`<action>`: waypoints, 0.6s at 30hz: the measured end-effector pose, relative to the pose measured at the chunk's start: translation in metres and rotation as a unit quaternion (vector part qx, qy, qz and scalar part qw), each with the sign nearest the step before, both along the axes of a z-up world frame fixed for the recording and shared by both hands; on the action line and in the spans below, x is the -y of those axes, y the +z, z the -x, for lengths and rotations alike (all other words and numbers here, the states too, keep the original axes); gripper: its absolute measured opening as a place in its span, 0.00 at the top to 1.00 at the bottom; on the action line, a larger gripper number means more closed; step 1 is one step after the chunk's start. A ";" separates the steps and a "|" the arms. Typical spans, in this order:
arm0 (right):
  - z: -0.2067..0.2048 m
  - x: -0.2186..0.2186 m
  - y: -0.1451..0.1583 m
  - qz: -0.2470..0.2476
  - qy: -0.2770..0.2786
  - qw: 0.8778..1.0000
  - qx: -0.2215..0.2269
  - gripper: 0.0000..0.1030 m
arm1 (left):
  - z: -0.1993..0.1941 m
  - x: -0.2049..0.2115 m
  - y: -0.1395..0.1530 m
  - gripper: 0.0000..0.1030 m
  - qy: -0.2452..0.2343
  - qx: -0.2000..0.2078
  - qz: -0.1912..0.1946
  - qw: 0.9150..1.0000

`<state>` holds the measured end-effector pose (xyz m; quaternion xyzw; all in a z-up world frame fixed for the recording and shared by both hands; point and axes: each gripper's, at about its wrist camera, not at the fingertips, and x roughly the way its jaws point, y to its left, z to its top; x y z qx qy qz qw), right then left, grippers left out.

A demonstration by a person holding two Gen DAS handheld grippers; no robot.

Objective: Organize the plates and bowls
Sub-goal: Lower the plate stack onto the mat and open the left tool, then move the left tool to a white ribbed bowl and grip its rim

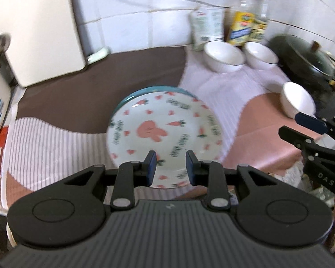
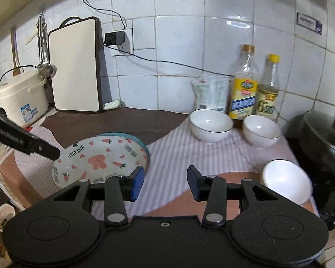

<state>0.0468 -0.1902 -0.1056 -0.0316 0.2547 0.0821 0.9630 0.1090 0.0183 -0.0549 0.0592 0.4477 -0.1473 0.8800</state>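
A white plate (image 1: pixel 165 134) printed with a pink bunny and carrots lies on top of a teal plate (image 1: pixel 145 90) on the striped cloth. My left gripper (image 1: pixel 170 167) hovers above the plate's near rim, its jaws a little apart and empty. In the right wrist view the same bunny plate (image 2: pixel 100 158) sits at lower left, and my right gripper (image 2: pixel 165 179) stands open over the cloth beside it, holding nothing. Two white bowls (image 2: pixel 210 125) (image 2: pixel 261 130) stand upright at the back. A third white bowl (image 2: pixel 285 185) lies tilted at the right.
A dark lidded pot (image 2: pixel 323 138) stands at the far right beside the tilted bowl. Two bottles (image 2: pixel 244 89) and a pouch (image 2: pixel 210 93) line the tiled wall. A cutting board (image 2: pixel 74 67) leans at back left, next to a rice cooker (image 2: pixel 20 96).
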 end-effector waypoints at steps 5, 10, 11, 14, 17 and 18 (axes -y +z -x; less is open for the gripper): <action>0.025 0.022 0.007 0.018 -0.004 1.000 0.022 0.50 | 0.015 0.030 0.012 0.70 -0.044 0.015 0.019 0.999; 0.038 0.042 0.005 0.024 -0.016 0.999 0.039 0.41 | 0.018 0.063 0.015 0.65 -0.082 0.021 0.035 0.996; 0.039 0.047 0.003 0.024 -0.019 0.999 0.041 0.39 | 0.017 0.070 0.015 0.63 -0.087 0.022 0.040 0.995; 0.041 0.060 -0.004 0.015 -0.035 0.998 0.045 0.38 | 0.013 0.089 0.013 0.60 -0.098 0.019 0.053 0.994; 0.037 0.074 -0.017 0.008 -0.065 0.997 0.048 0.31 | 0.007 0.108 0.007 0.56 -0.107 0.011 0.070 0.992; 0.036 0.078 -0.022 0.008 -0.074 0.996 0.050 0.30 | 0.005 0.114 0.004 0.55 -0.109 0.008 0.077 0.991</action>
